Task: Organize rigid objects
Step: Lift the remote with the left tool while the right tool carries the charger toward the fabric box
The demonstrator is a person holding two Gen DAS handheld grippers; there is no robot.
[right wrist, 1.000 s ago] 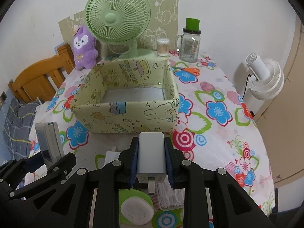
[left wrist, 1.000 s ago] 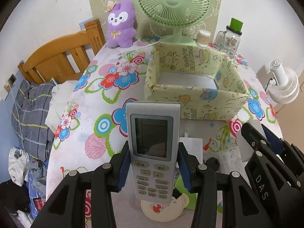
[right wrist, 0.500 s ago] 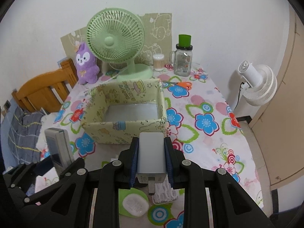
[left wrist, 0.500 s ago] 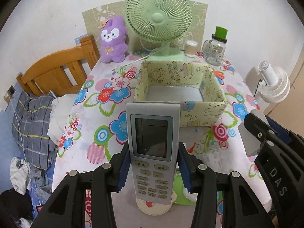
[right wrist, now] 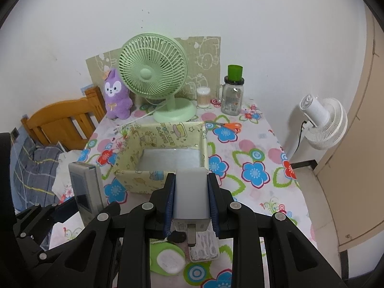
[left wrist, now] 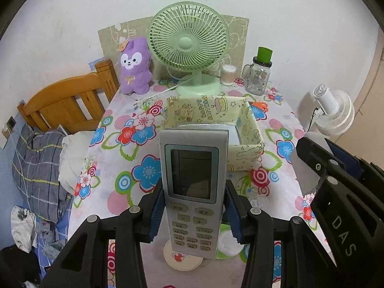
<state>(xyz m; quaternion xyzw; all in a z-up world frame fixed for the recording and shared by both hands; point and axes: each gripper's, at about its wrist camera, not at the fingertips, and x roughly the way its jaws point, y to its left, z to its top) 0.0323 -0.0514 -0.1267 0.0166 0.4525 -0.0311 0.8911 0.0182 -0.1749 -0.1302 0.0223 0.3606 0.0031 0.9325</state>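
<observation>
My left gripper [left wrist: 193, 212] is shut on a grey air-conditioner remote [left wrist: 192, 182], held upright above the near part of the table; the remote also shows at the left of the right wrist view [right wrist: 84, 187]. My right gripper [right wrist: 191, 204] is shut on a white power adapter [right wrist: 191, 194] with its plug pointing down. A pale yellow cartoon-print open box [right wrist: 165, 154] stands mid-table ahead of both grippers, its white floor bare; it also shows in the left wrist view [left wrist: 242, 134]. Both grippers are high above the table, short of the box.
A green desk fan [right wrist: 153, 74], purple plush [right wrist: 116, 96], cotton-swab jar [right wrist: 203, 97] and glass jar with green lid [right wrist: 232, 93] stand along the back. Orange scissors [right wrist: 230, 126] lie right of the box. A green soap dish [right wrist: 168, 260] lies below. A wooden bed frame [left wrist: 64, 100] is left, a white fan [right wrist: 321, 122] right.
Both grippers have risen and pulled back from the box with their objects still held; the table and box look smaller and farther away.
</observation>
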